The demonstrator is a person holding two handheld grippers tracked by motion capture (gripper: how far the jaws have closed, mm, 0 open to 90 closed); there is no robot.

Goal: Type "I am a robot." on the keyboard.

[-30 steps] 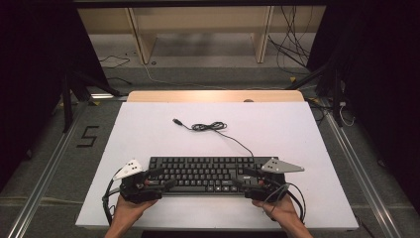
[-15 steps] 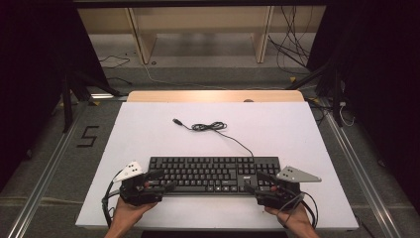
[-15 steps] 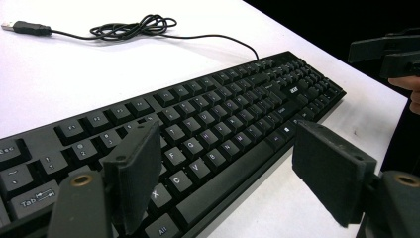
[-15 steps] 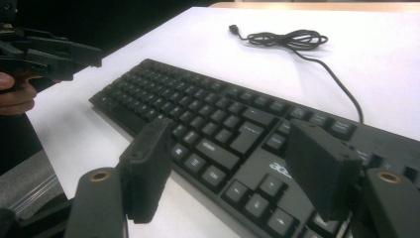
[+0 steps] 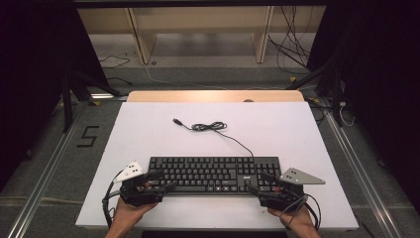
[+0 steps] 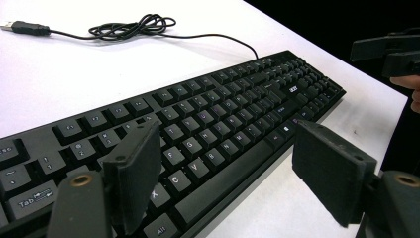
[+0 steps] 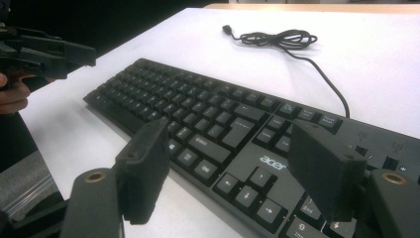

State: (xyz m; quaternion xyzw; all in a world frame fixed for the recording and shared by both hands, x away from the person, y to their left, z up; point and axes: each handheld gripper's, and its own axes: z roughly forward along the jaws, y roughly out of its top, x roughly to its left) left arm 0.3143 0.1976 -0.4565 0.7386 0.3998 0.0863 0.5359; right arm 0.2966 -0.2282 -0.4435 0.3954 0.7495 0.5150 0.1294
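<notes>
Keyboard (image 5: 214, 174) lies flat on the white table (image 5: 297, 129), near the front edge, square to it; its cable (image 5: 210, 127) coils behind, unplugged.

Left gripper (image 5: 157, 179) at the keyboard's left end, jaws spread, one over the keys and one off the front edge, nothing pinched.

Right gripper (image 5: 258, 182) at the right end, jaws have just been opening and now stand wide, over the arrow keys, holding nothing.

Looks like a release after placing. To do it well: draw both grippers straight back and clear of the keys, without nudging the frame or snagging the cable.

Writing: "acer" on the keyboard above the arrow keys; key legends Tab, Alt, End. A "5" is taped on the floor (image 5: 88, 136) at left.
</notes>
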